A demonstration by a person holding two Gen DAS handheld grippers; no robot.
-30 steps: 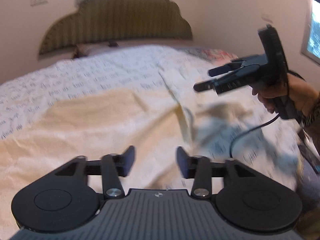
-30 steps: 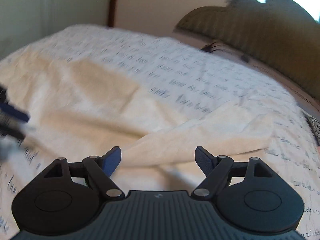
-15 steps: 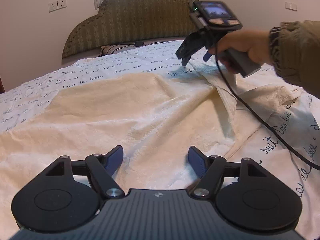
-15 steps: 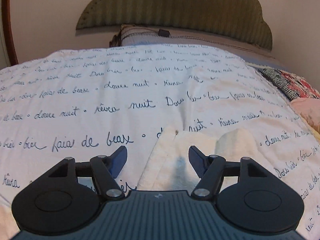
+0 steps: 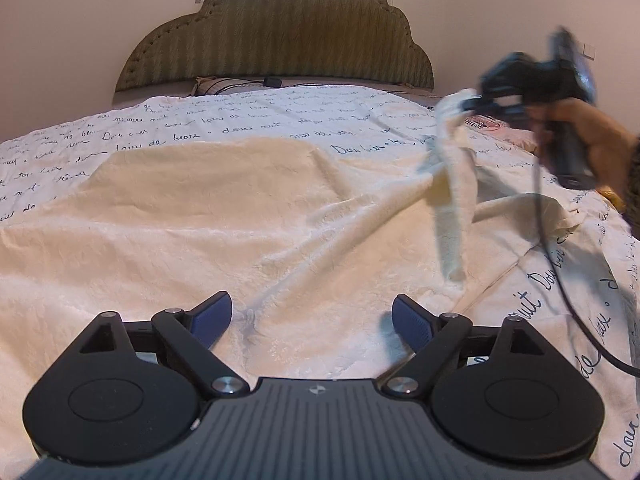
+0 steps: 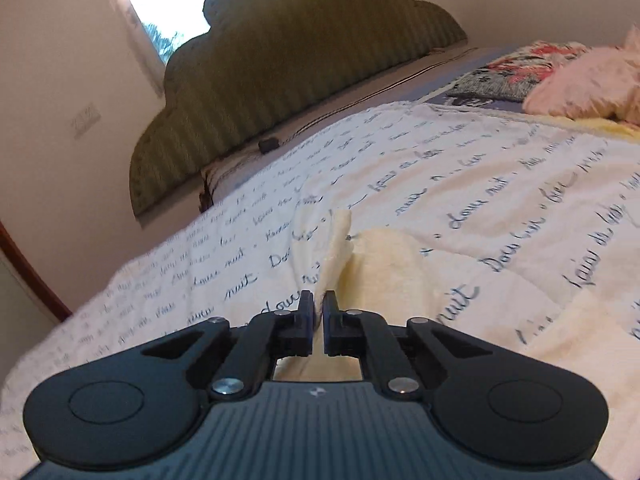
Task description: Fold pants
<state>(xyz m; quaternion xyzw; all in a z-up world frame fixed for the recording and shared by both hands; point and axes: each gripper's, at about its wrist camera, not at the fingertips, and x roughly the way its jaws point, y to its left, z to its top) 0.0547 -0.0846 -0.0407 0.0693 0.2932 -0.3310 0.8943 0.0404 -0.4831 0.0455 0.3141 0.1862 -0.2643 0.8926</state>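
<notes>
Cream pants [image 5: 224,216] lie spread on the bed in the left wrist view. My left gripper [image 5: 312,316] is open and empty, low over the near part of the pants. My right gripper [image 5: 474,104] shows blurred at the upper right of that view, shut on a corner of the pants [image 5: 452,184] and holding it lifted off the bed. In the right wrist view the right gripper [image 6: 318,304] is shut on the cream cloth [image 6: 340,252], which stands up between the jaws.
The bedspread [image 5: 248,128] is white with blue script. A green padded headboard [image 5: 276,32] stands at the far end. Patterned and pink pillows [image 6: 560,76] lie at the bed's right side. A black cable [image 5: 560,272] hangs from the right gripper.
My right gripper has shut on the pants corner and lifted it up to the right. My left gripper has opened wider and stays over the near cloth.
</notes>
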